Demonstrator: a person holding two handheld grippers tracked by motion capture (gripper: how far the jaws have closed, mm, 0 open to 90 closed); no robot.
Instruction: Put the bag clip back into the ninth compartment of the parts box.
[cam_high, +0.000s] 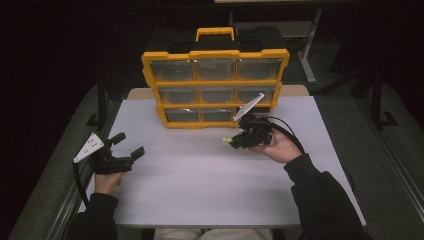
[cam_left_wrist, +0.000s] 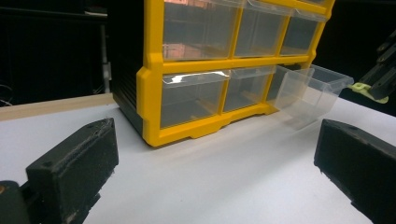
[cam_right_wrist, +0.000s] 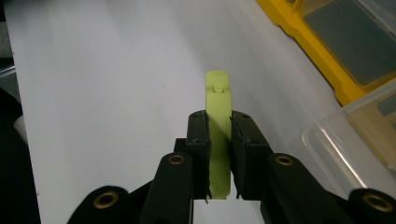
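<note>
Right gripper view: the right gripper (cam_right_wrist: 219, 154) clamps a lime-green plastic clip (cam_right_wrist: 218, 121) above the table (cam_high: 200, 190), beside a clear drawer (cam_left_wrist: 310, 88) pulled from the yellow organizer (cam_high: 215, 85) at the far edge, likely its destination. The left gripper (cam_high: 127, 145) waits wide open near the left edge.

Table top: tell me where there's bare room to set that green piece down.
Bare: the wide stretch of white table between the left gripper and right gripper, toward the near edge. Crowded: by the yellow organizer, where a clear drawer sticks out.
</note>
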